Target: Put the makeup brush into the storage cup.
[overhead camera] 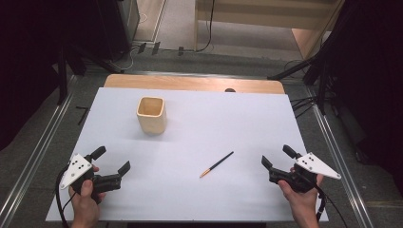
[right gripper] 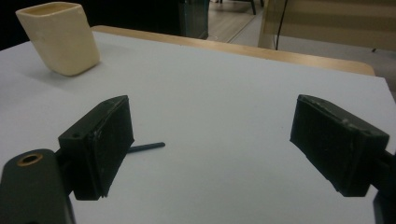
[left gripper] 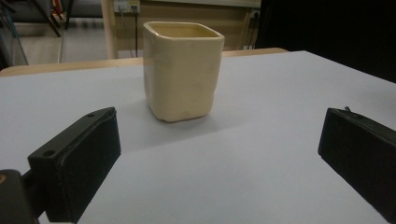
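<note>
- Nothing started: pencil (overhead camera: 216,164) lies flat on the desk (overhead camera: 190,199), near its front edge, right of centre; cream square cup (overhead camera: 151,114) stands upright toward the back-left, seemingly empty.
- Left claw (overhead camera: 111,160) and right claw (overhead camera: 274,157) both spread, holding nothing, at the front corners.
- In the right gripper view a jaw hides most of the pencil.

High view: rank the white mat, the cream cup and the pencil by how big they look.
1. white mat
2. cream cup
3. pencil, about as long as the cup is tall, far thinner
</note>
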Demonstrator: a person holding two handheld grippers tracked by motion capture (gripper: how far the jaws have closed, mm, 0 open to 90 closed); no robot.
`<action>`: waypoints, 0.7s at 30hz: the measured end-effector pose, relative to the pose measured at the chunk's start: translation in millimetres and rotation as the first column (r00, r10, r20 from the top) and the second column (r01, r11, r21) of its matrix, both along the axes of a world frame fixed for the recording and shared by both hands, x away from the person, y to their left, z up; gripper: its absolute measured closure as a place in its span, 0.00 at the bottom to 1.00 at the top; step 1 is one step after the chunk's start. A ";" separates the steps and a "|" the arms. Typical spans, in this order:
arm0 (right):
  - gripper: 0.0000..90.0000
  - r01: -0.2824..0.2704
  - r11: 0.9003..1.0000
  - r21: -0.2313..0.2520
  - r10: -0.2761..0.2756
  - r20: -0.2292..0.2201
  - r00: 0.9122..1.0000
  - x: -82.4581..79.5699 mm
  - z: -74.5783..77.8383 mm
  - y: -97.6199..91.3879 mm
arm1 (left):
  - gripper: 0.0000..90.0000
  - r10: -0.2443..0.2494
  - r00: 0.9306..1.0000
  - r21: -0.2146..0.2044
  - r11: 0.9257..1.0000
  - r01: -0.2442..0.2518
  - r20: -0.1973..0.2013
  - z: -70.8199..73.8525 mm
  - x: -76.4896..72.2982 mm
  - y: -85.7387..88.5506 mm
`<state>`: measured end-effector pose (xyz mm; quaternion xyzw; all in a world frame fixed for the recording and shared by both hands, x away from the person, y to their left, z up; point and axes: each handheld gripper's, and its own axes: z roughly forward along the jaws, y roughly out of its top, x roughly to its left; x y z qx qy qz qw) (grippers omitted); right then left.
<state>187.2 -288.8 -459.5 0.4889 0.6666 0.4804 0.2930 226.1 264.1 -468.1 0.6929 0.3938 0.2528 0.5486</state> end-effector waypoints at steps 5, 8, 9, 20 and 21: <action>0.15 -0.062 0.998 -0.012 0.062 -0.029 0.998 18.2 4.3 8.8 | 0.00 -0.026 1.000 0.012 1.000 0.026 -0.004 -1.5 3.1 -10.8; 0.16 -0.112 0.993 -0.034 0.110 -0.048 0.993 33.0 7.9 17.1 | 0.00 -0.034 0.999 0.035 0.999 0.034 -0.002 -1.8 2.9 -14.7; 0.16 -0.112 0.993 -0.034 0.110 -0.048 0.993 33.0 7.9 17.1 | 0.00 -0.035 0.999 0.037 0.999 0.035 0.000 -1.7 2.3 -14.7; 0.20 -0.282 0.955 -0.096 0.270 -0.122 0.955 66.4 17.8 58.0 | 0.00 -0.029 1.000 0.041 0.999 0.030 -0.008 -4.0 0.8 -5.5; 0.20 -0.282 0.955 -0.096 0.270 -0.122 0.955 66.4 17.8 58.0 | 0.00 -0.030 1.000 0.039 0.999 0.030 -0.009 -4.5 1.0 -5.2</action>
